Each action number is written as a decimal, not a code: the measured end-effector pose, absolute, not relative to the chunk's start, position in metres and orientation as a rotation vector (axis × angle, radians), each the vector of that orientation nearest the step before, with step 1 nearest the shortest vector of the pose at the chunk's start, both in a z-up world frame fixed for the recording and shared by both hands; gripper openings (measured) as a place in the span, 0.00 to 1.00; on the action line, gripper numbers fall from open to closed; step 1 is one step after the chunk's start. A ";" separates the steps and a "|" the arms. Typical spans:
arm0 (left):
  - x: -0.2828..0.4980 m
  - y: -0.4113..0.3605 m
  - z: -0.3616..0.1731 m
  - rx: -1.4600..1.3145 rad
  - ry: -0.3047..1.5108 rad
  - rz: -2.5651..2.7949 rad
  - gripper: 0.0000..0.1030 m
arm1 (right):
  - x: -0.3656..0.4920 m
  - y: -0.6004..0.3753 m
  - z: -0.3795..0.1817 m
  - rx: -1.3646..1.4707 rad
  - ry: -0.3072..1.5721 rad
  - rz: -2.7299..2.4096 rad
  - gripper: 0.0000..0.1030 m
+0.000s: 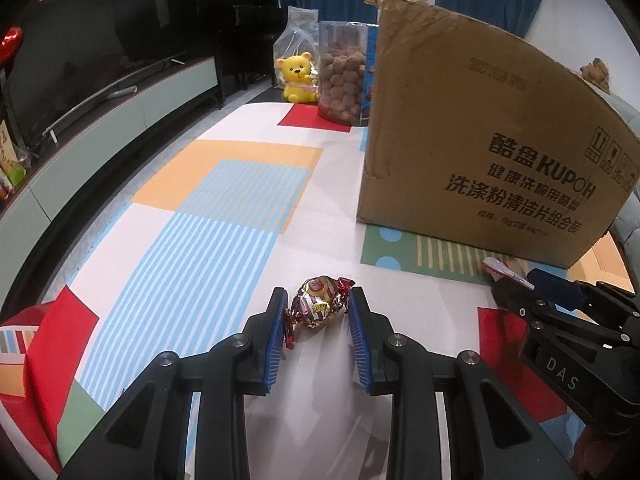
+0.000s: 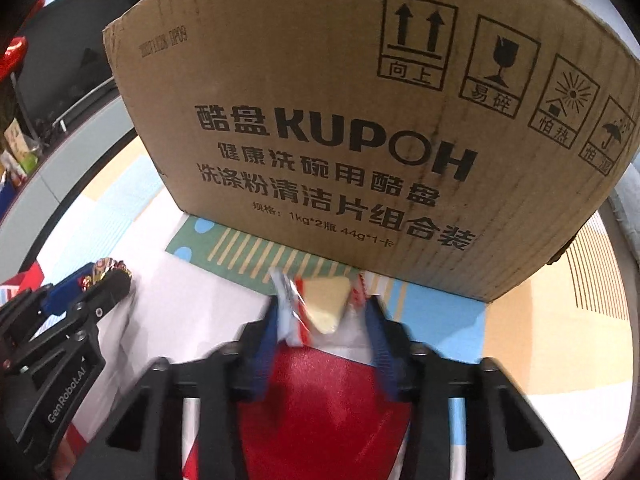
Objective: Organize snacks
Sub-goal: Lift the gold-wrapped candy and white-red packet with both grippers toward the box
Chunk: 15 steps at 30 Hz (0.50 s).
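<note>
A foil-wrapped candy (image 1: 318, 306), brown, gold and red, sits between the blue pads of my left gripper (image 1: 318, 300), which is shut on it just above the patterned tablecloth (image 1: 224, 220). The same candy (image 2: 102, 270) shows at the left gripper's tips (image 2: 100, 280) in the right wrist view. My right gripper (image 2: 322, 312) is shut on a clear red-and-white packet (image 2: 324, 304) holding a pale triangular snack, close to the foot of a tall cardboard box (image 2: 360, 140). In the left wrist view that packet (image 1: 504, 270) sticks out of the right gripper (image 1: 516, 284).
The cardboard box (image 1: 480, 140) stands on the right of the table, its top out of sight. At the far end are a yellow bear figure (image 1: 298, 78) and a clear bag of round brown snacks (image 1: 344, 80). A low TV cabinet (image 1: 100, 120) runs along the left.
</note>
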State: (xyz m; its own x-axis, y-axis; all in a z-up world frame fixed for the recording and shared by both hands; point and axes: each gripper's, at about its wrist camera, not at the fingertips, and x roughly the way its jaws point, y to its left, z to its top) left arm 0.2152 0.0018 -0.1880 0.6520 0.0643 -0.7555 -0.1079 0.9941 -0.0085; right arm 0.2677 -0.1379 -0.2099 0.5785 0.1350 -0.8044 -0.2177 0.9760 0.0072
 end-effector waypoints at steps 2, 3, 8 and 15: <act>0.215 0.001 -0.188 -0.053 0.854 0.096 0.30 | 0.260 -0.132 -0.212 -0.104 0.931 0.213 0.34; 0.216 0.001 -0.188 -0.052 0.854 0.096 0.30 | 0.257 -0.133 -0.210 -0.108 0.930 0.215 0.33; 0.216 0.002 -0.184 -0.058 0.846 0.094 0.30 | 0.250 -0.138 -0.195 -0.105 0.920 0.220 0.24; 0.214 0.000 -0.166 -0.068 0.812 0.088 0.30 | 0.228 -0.136 -0.173 -0.098 0.903 0.219 0.24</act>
